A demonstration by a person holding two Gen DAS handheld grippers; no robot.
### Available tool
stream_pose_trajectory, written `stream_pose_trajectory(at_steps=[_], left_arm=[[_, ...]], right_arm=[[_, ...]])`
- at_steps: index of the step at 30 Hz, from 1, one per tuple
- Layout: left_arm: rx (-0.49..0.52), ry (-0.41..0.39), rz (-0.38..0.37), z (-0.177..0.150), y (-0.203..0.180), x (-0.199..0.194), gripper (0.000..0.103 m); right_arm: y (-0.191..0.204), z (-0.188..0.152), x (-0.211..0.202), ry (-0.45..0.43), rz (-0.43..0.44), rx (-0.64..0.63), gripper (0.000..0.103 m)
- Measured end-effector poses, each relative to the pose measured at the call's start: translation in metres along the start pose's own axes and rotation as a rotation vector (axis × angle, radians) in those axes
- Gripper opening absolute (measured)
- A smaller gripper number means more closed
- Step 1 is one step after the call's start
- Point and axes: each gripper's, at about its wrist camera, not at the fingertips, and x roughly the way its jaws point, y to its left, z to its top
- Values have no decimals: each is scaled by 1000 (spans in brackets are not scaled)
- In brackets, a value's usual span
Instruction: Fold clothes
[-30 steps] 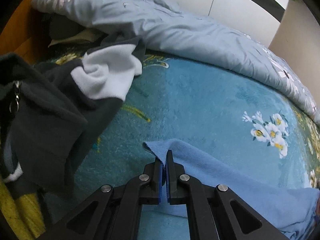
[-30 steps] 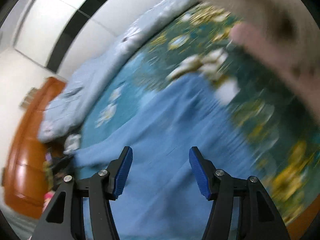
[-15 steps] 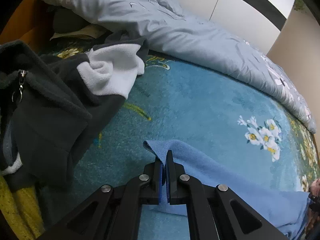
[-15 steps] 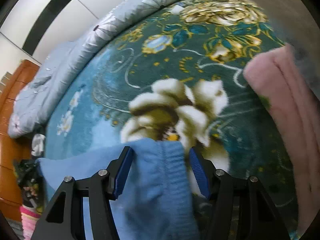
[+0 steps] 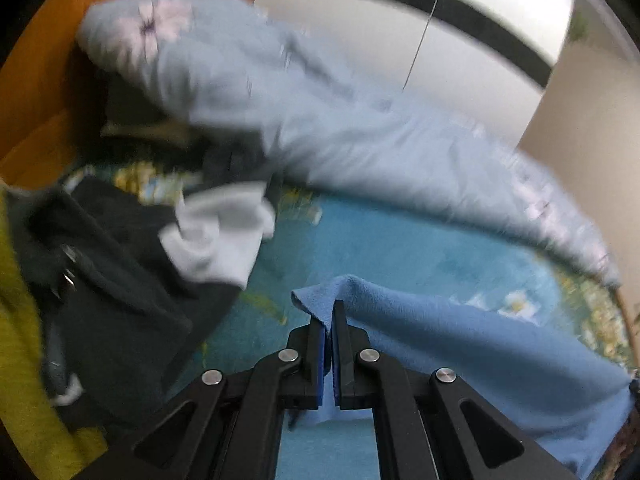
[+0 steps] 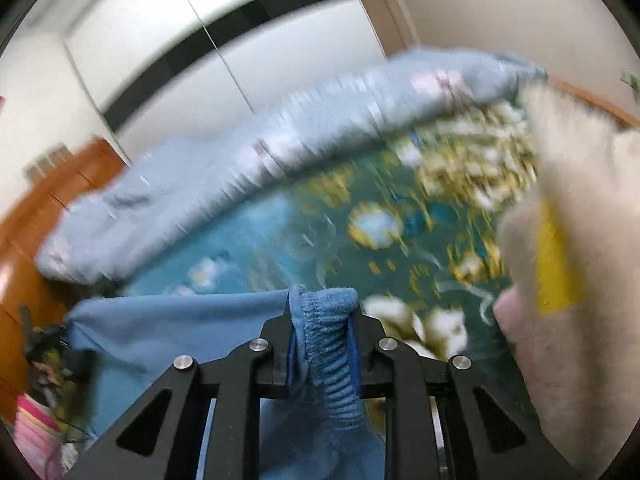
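Note:
A light blue fleece garment (image 5: 460,340) hangs stretched above the teal floral blanket (image 5: 400,248). My left gripper (image 5: 330,320) is shut on one corner of it. In the right wrist view the garment (image 6: 180,324) runs off to the left, and my right gripper (image 6: 324,316) is shut on its ribbed hem (image 6: 332,344). The garment is lifted and spans between the two grippers. Both views are blurred by motion.
A black and white fleece jacket (image 5: 132,280) and a yellow garment (image 5: 20,340) lie at the left. A pale blue flowered duvet (image 5: 340,128) lies along the far side. A cream and pink folded pile (image 6: 568,264) sits at the right. A wooden headboard (image 6: 44,208) stands behind.
My right gripper has shut on the garment's ribbed hem. Both grippers have risen, lifting the blue garment off the blanket.

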Motion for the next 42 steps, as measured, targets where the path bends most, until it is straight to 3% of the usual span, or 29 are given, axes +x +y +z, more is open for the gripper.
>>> stream_pose_trajectory(at_steps=[5,9,13,15,18,22,25,27,32,34,39,41,42], left_arm=[[-51,77,42,-9,2,42,3],[-16,36,67,2,-5,42,5],[-48,129,80,-1,-1,53,7],[-74,160,58,-6,4,53,16],[-98,175,32,-13,9,42,39],[-125,150,-12,-25,16,7,49],[-138,113,-92,-52,21,-34,60],[-147,93,-133,-80,27,-62,62],[-198,56,-126,-144,50,-108,63],[-253,58,-118,-168,64,-120,63],[-387,86,-65,-208,106,-136,63],[-434,101,-83,-221,116,-139,63],[-451,112,-89,-228,119,-140,63]], right_arm=[[-10,-2,39,66,-4,77,21],[0,7,45,70,-19,54,24],[7,4,54,113,-98,-3,29],[8,2,44,101,-94,-3,45],[17,-1,17,75,-83,-37,46],[26,-28,-28,36,-55,-55,47],[19,-73,-58,34,6,-14,47],[5,-105,-68,43,-5,39,47],[-44,-159,-61,96,4,303,47],[-55,-167,-54,102,39,380,47],[-44,-165,-45,84,161,400,47],[-38,-165,-40,83,177,396,39],[-36,-165,-41,79,178,394,18]])
